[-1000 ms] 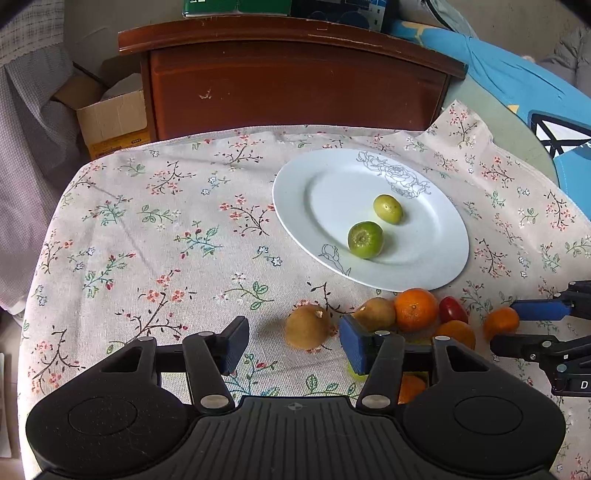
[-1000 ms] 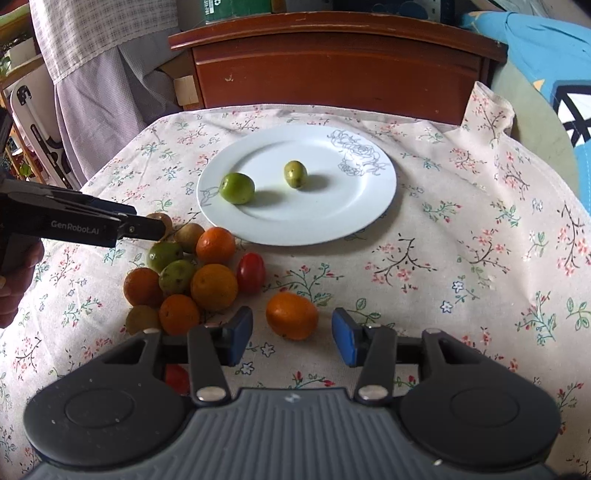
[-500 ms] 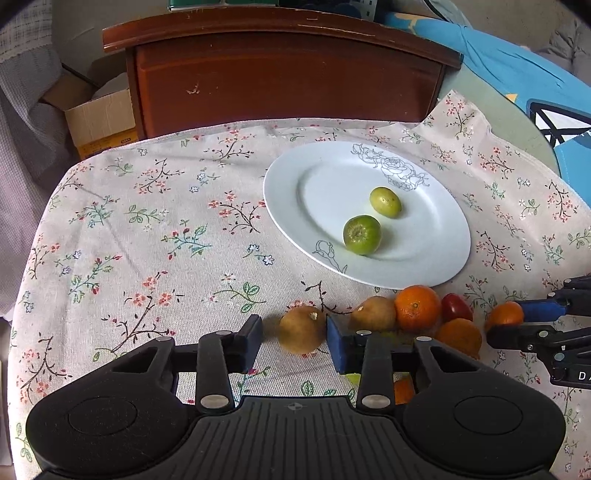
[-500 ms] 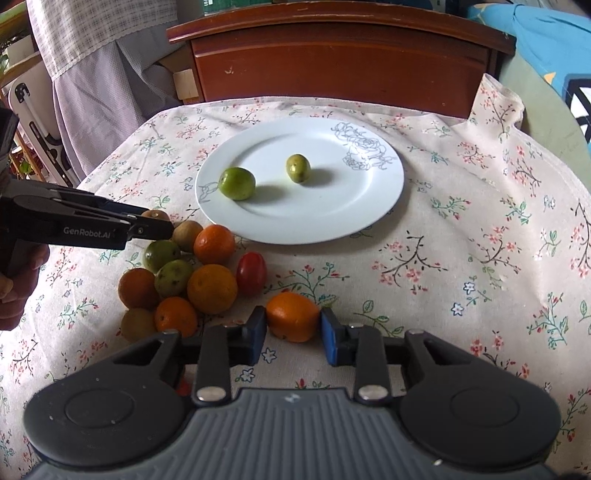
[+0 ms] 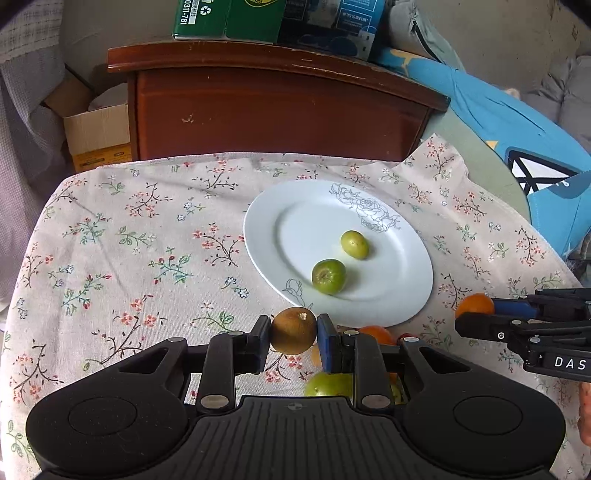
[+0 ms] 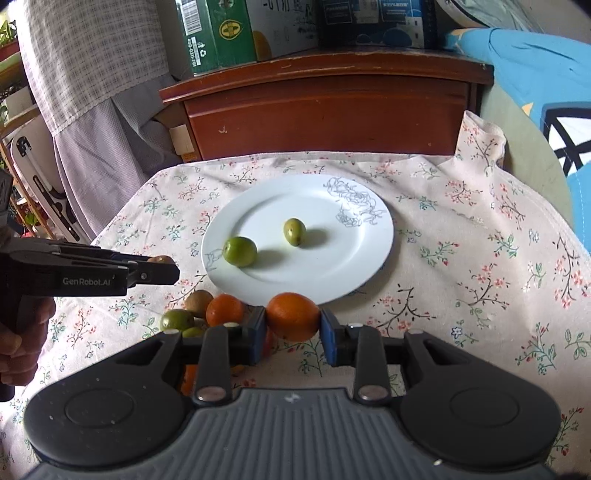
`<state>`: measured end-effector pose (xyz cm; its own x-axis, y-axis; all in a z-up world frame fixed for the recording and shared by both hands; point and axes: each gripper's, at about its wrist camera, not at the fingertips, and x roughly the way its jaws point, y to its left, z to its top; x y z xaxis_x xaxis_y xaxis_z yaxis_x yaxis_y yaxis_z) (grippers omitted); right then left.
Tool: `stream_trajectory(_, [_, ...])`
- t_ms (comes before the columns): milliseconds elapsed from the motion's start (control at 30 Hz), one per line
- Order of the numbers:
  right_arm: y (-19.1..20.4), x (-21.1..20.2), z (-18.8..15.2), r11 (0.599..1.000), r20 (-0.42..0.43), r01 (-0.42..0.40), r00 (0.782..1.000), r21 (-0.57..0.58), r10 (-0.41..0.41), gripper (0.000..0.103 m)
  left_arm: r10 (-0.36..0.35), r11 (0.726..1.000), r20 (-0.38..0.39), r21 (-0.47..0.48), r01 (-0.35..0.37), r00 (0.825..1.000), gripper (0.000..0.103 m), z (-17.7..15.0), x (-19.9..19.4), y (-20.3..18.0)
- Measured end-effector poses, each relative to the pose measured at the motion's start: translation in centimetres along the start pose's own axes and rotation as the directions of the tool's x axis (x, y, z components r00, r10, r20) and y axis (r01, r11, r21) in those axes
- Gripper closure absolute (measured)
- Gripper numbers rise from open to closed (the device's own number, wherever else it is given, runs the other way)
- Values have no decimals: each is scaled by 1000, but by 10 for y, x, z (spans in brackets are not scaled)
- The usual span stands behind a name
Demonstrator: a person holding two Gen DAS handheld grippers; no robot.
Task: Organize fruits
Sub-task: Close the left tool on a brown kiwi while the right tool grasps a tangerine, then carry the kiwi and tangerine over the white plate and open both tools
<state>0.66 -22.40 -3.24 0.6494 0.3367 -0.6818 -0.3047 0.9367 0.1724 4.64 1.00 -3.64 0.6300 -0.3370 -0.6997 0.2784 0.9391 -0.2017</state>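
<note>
My left gripper [image 5: 293, 338] is shut on a brown kiwi [image 5: 293, 331] and holds it above the cloth, just short of the white plate [image 5: 402, 306]. My right gripper [image 6: 293, 325] is shut on an orange [image 6: 293, 316], lifted near the plate's [image 6: 369, 266] front rim. Two green fruits [image 6: 239, 251] [image 6: 294, 231] lie on the plate. The fruit pile [image 6: 207, 314] lies on the cloth left of the right gripper, partly hidden. The left gripper also shows in the right wrist view [image 6: 162, 271], and the right gripper in the left wrist view [image 5: 476, 317].
A floral tablecloth [image 5: 129, 240] covers the table. A dark wooden cabinet [image 5: 277, 107] stands behind it with cartons [image 5: 229, 18] on top. A cardboard box [image 5: 96, 136] sits at the back left. Blue bedding [image 5: 517, 122] lies to the right.
Both grippers closed on their fruit, the left on the kiwi and the right on the orange, and lifted them off the cloth toward the plate.
</note>
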Motion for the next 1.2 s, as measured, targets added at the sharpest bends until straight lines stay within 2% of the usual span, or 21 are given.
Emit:
stream_trajectory(100, [0,2,3,1000,4,0,1000,9,0,72,3,1000,31,22,-4,1000,79,5,-2,-7])
stream_trajectory(233, [1,8,10,999,14,6,1000,32,-6,72,-17,999,34,37,16,999,79,10,2,-21])
stream_trajectory(433, [1,23,22,996,15,12,1000,91,-13,72,-39,998,19,49,38,999,79,13,15,-34])
stream_trajectory(733, [-2,47,25,986,-19,40,999,161,-38,72,-52,999,-7,14,52,999,79,17,39,-35])
stream_trajectory(967, [-2,46,32,981,14,44,999,190,-48,69,-45,999,43,1,45,998,76,24,30,-33])
stream_trajectory(1200, [-3,38,35,983,28,22,999,180,-28,69,-8,999,64,-31,10,998,75,33,13,-25])
